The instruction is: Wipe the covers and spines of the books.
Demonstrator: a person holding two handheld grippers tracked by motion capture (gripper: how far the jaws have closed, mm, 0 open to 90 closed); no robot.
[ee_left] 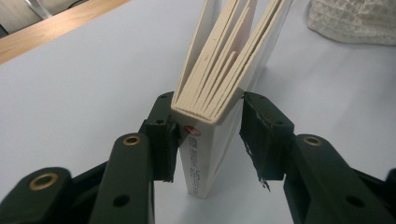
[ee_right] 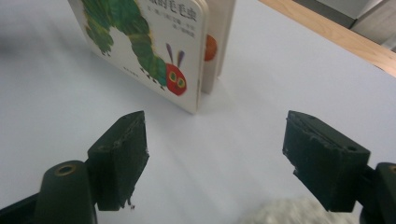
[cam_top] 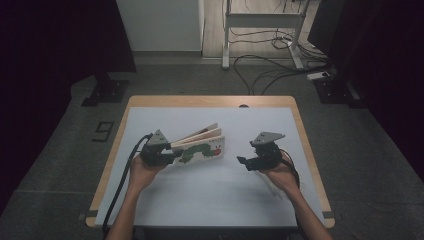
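Left tongs (ee_left: 208, 123): my jaws are drawn in on the spine end of the book (ee_left: 219, 70), one pad against each cover, and the book stands on its edge on the table (ee_left: 70, 93).
Why held so: gripping at the spine keeps the book upright and lets the thick card pages (ee_left: 233, 42) fan away from me, free to be turned, I judge.
Right tongs (ee_right: 215, 154): my jaws stand wide apart with nothing between them, only bare tabletop (a bit of white knitted cloth (ee_right: 280, 212) shows at the bottom edge, below my jaws).
Book from my right tongs: it stands ahead of my jaws and a little to the left, clear of both pads, its caterpillar cover (ee_right: 140, 46) facing me.
Book from my left tongs: right between the pads, running straight away from me.
From above: the left tongs (cam_top: 161, 150) touch the book's (cam_top: 200, 145) left end; the right tongs (cam_top: 255, 161) hang near its right end, apart from it.
Step in hand: probably lining up the right tongs to take a page or the cover.
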